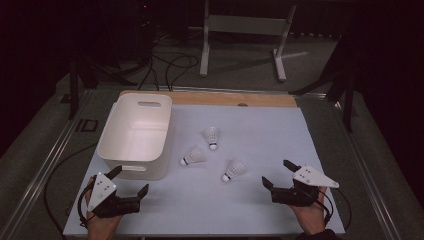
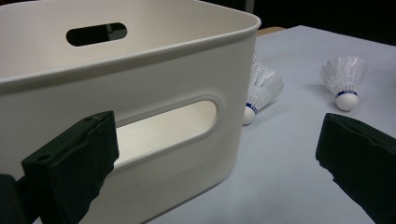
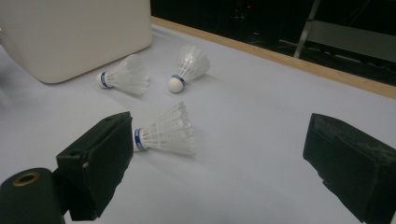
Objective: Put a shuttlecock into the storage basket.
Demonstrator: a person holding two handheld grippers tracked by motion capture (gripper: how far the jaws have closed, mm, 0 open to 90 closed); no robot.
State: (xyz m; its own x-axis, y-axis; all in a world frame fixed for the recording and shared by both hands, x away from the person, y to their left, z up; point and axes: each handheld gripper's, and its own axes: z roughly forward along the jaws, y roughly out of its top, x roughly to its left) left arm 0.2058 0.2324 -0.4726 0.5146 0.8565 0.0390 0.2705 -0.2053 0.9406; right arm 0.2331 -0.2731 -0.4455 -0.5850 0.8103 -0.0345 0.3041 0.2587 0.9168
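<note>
1. The nearest shuttlecock (image 1: 233, 170) lies on its side on the pale table (image 1: 260, 130), at about ten o'clock from the right gripper (image 1: 280, 174). In the right gripper view its cork tip is hidden behind the left-hand jaw; white feathers and a blue band (image 3: 137, 138) show.
2. Two more shuttlecocks (image 1: 193, 156) (image 1: 212, 136) lie at about eleven o'clock from it, apart from each other.
3. The white bin (image 1: 135, 134) looks empty, though its near wall hides part of the floor.
4. The right gripper's jaws stand wide, holding nothing.
5. The left gripper (image 1: 131, 180) is wide too, just beside the bin's near handle slot (image 2: 163, 128).
</note>
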